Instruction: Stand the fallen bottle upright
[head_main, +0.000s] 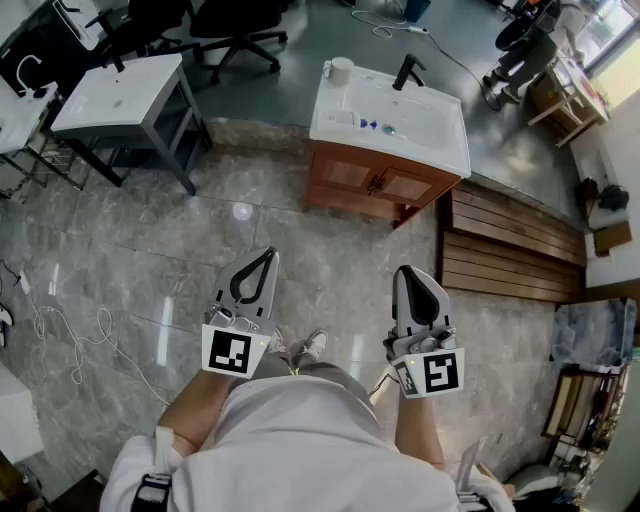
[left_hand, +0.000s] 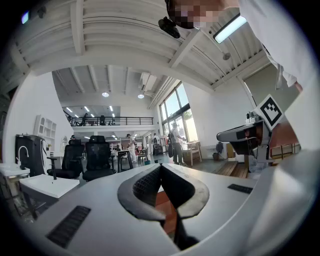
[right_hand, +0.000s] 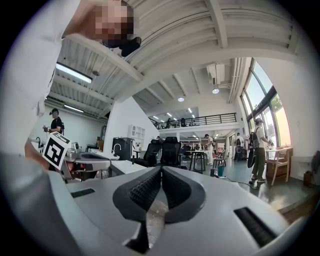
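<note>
Vanity (head_main: 436, 143) beyond left tongs (head_main: 267, 254), right tongs (head_main: 405, 271)

The head view looks steeply down from above the person, close over the left gripper (head_main: 268, 255) and right gripper (head_main: 402, 272), with the basin cabinet (head_main: 380, 182) farther ahead. Each gripper view faces level along its own jaws — both seem to share the same black office chairs (left_hand: 95, 156).

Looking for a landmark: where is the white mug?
Head view, top centre: the white mug stands on the far left corner of the washbasin top, left of the black faucet.
</note>
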